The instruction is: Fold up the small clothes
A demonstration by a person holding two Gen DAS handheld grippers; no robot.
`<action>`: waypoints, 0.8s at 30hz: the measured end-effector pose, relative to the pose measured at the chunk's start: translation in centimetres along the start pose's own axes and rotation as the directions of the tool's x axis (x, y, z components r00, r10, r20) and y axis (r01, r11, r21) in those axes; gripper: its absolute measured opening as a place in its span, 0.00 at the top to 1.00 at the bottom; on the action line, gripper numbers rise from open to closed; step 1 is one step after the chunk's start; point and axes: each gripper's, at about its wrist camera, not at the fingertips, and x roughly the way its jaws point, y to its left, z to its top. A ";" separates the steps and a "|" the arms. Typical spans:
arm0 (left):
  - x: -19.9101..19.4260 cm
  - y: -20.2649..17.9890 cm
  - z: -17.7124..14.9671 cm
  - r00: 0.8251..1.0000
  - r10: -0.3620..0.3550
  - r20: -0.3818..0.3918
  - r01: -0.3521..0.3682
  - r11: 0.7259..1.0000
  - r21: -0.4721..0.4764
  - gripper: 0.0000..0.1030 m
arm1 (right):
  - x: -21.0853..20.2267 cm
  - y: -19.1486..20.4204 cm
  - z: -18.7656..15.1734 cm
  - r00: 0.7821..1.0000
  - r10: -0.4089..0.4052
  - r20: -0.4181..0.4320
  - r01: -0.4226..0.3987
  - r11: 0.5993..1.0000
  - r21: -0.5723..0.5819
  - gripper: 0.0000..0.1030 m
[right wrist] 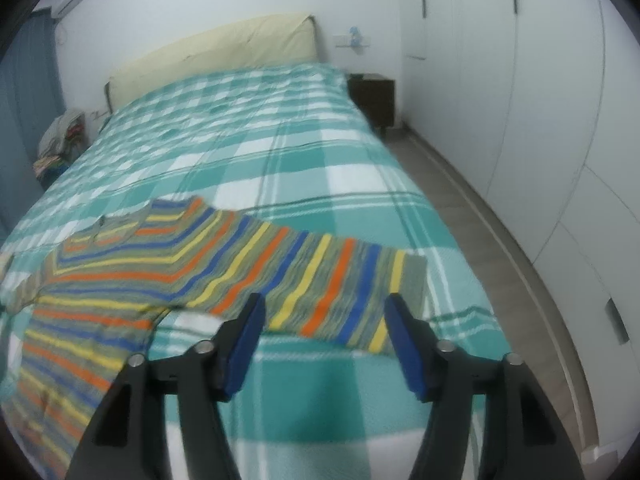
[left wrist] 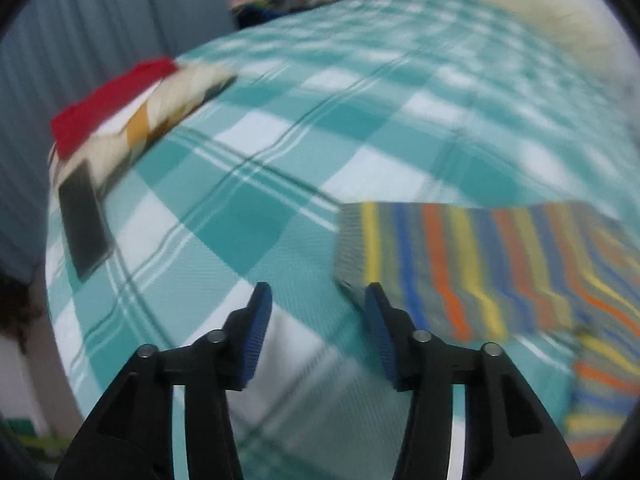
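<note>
A small striped sweater (right wrist: 224, 268), with orange, yellow, blue and grey bands, lies spread flat on a teal and white checked bedspread (right wrist: 280, 152). Its right sleeve stretches out towards my right gripper (right wrist: 324, 308), which is open and empty just above the sleeve's cuff end. In the left wrist view the other sleeve (left wrist: 472, 268) lies to the right of my left gripper (left wrist: 318, 296), which is open and empty, with its right fingertip by the cuff edge.
A folded pile with a red garment (left wrist: 108, 100) on a cream one and a black phone (left wrist: 84, 220) lie at the bed's left edge. A clothes heap (right wrist: 60, 136) sits beside the bed. A dark nightstand (right wrist: 372, 96) and white wardrobes (right wrist: 540, 120) are on the right.
</note>
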 end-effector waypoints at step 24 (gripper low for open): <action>-9.2 -10.3 -19.4 0.640 -0.682 -0.353 0.767 0.587 0.258 0.88 | -2.9 12.7 -19.9 0.565 0.691 -0.451 -0.668 0.704 0.242 0.93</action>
